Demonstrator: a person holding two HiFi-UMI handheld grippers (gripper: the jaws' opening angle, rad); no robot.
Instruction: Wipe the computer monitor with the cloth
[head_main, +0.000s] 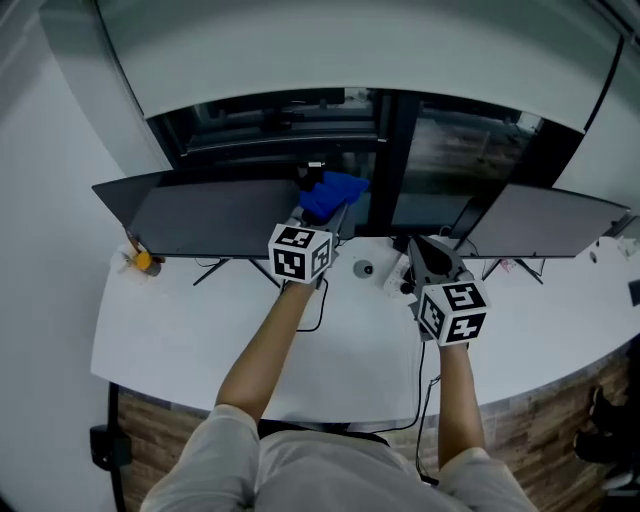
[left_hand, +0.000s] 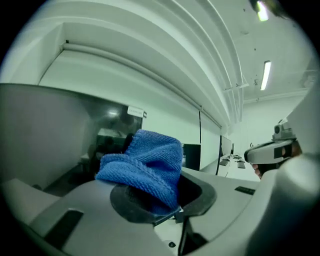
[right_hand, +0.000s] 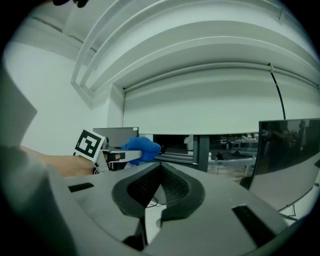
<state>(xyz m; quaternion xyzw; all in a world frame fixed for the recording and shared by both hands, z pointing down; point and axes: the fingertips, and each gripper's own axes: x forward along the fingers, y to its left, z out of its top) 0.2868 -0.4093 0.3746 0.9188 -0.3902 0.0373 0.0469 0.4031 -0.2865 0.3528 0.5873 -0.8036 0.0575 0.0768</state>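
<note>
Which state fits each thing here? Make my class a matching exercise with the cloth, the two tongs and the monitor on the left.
Things
1. cloth
2. left tongs
3. right tongs
4. left monitor

States
A. shut, with nothing between them
B. dark screen, standing on the white desk
C. blue and bunched up
D. shut on the cloth

Right pairs: 1-C, 2-D, 3-A, 4-B
</note>
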